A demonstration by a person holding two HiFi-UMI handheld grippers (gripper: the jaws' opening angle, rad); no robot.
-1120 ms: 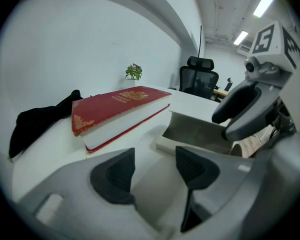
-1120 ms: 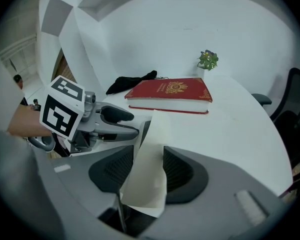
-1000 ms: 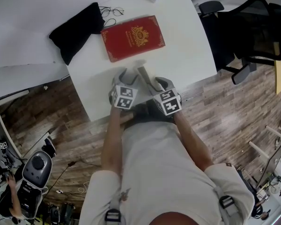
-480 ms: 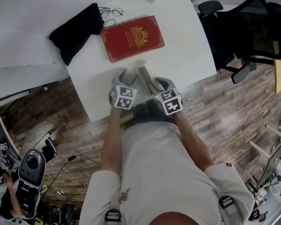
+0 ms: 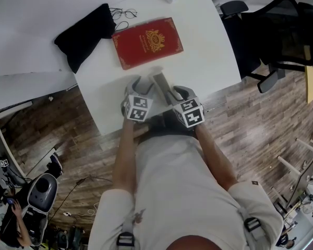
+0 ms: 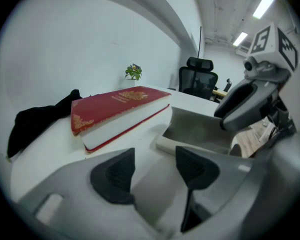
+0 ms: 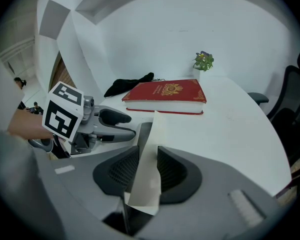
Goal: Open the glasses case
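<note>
White table (image 5: pixel 208 46), red book (image 5: pixel 147 41) at its 12 o'clock, glasses case (image 5: pixel 160 83) at book's 6 o'clock. Right gripper (image 7: pixel 142 171) fingers just been closing, clamped on case lid; left gripper (image 6: pixel 152 171) fingers released, case at their 1 o'clock

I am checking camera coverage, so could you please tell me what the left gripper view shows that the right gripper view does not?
Left gripper view only: the left gripper with open, empty jaws, and the inside of the glasses case. Right gripper view only: the right gripper, whose jaws have just been closing, clamped on the case's flap. Both: the red book, black cloth, potted plant and white table.
</note>
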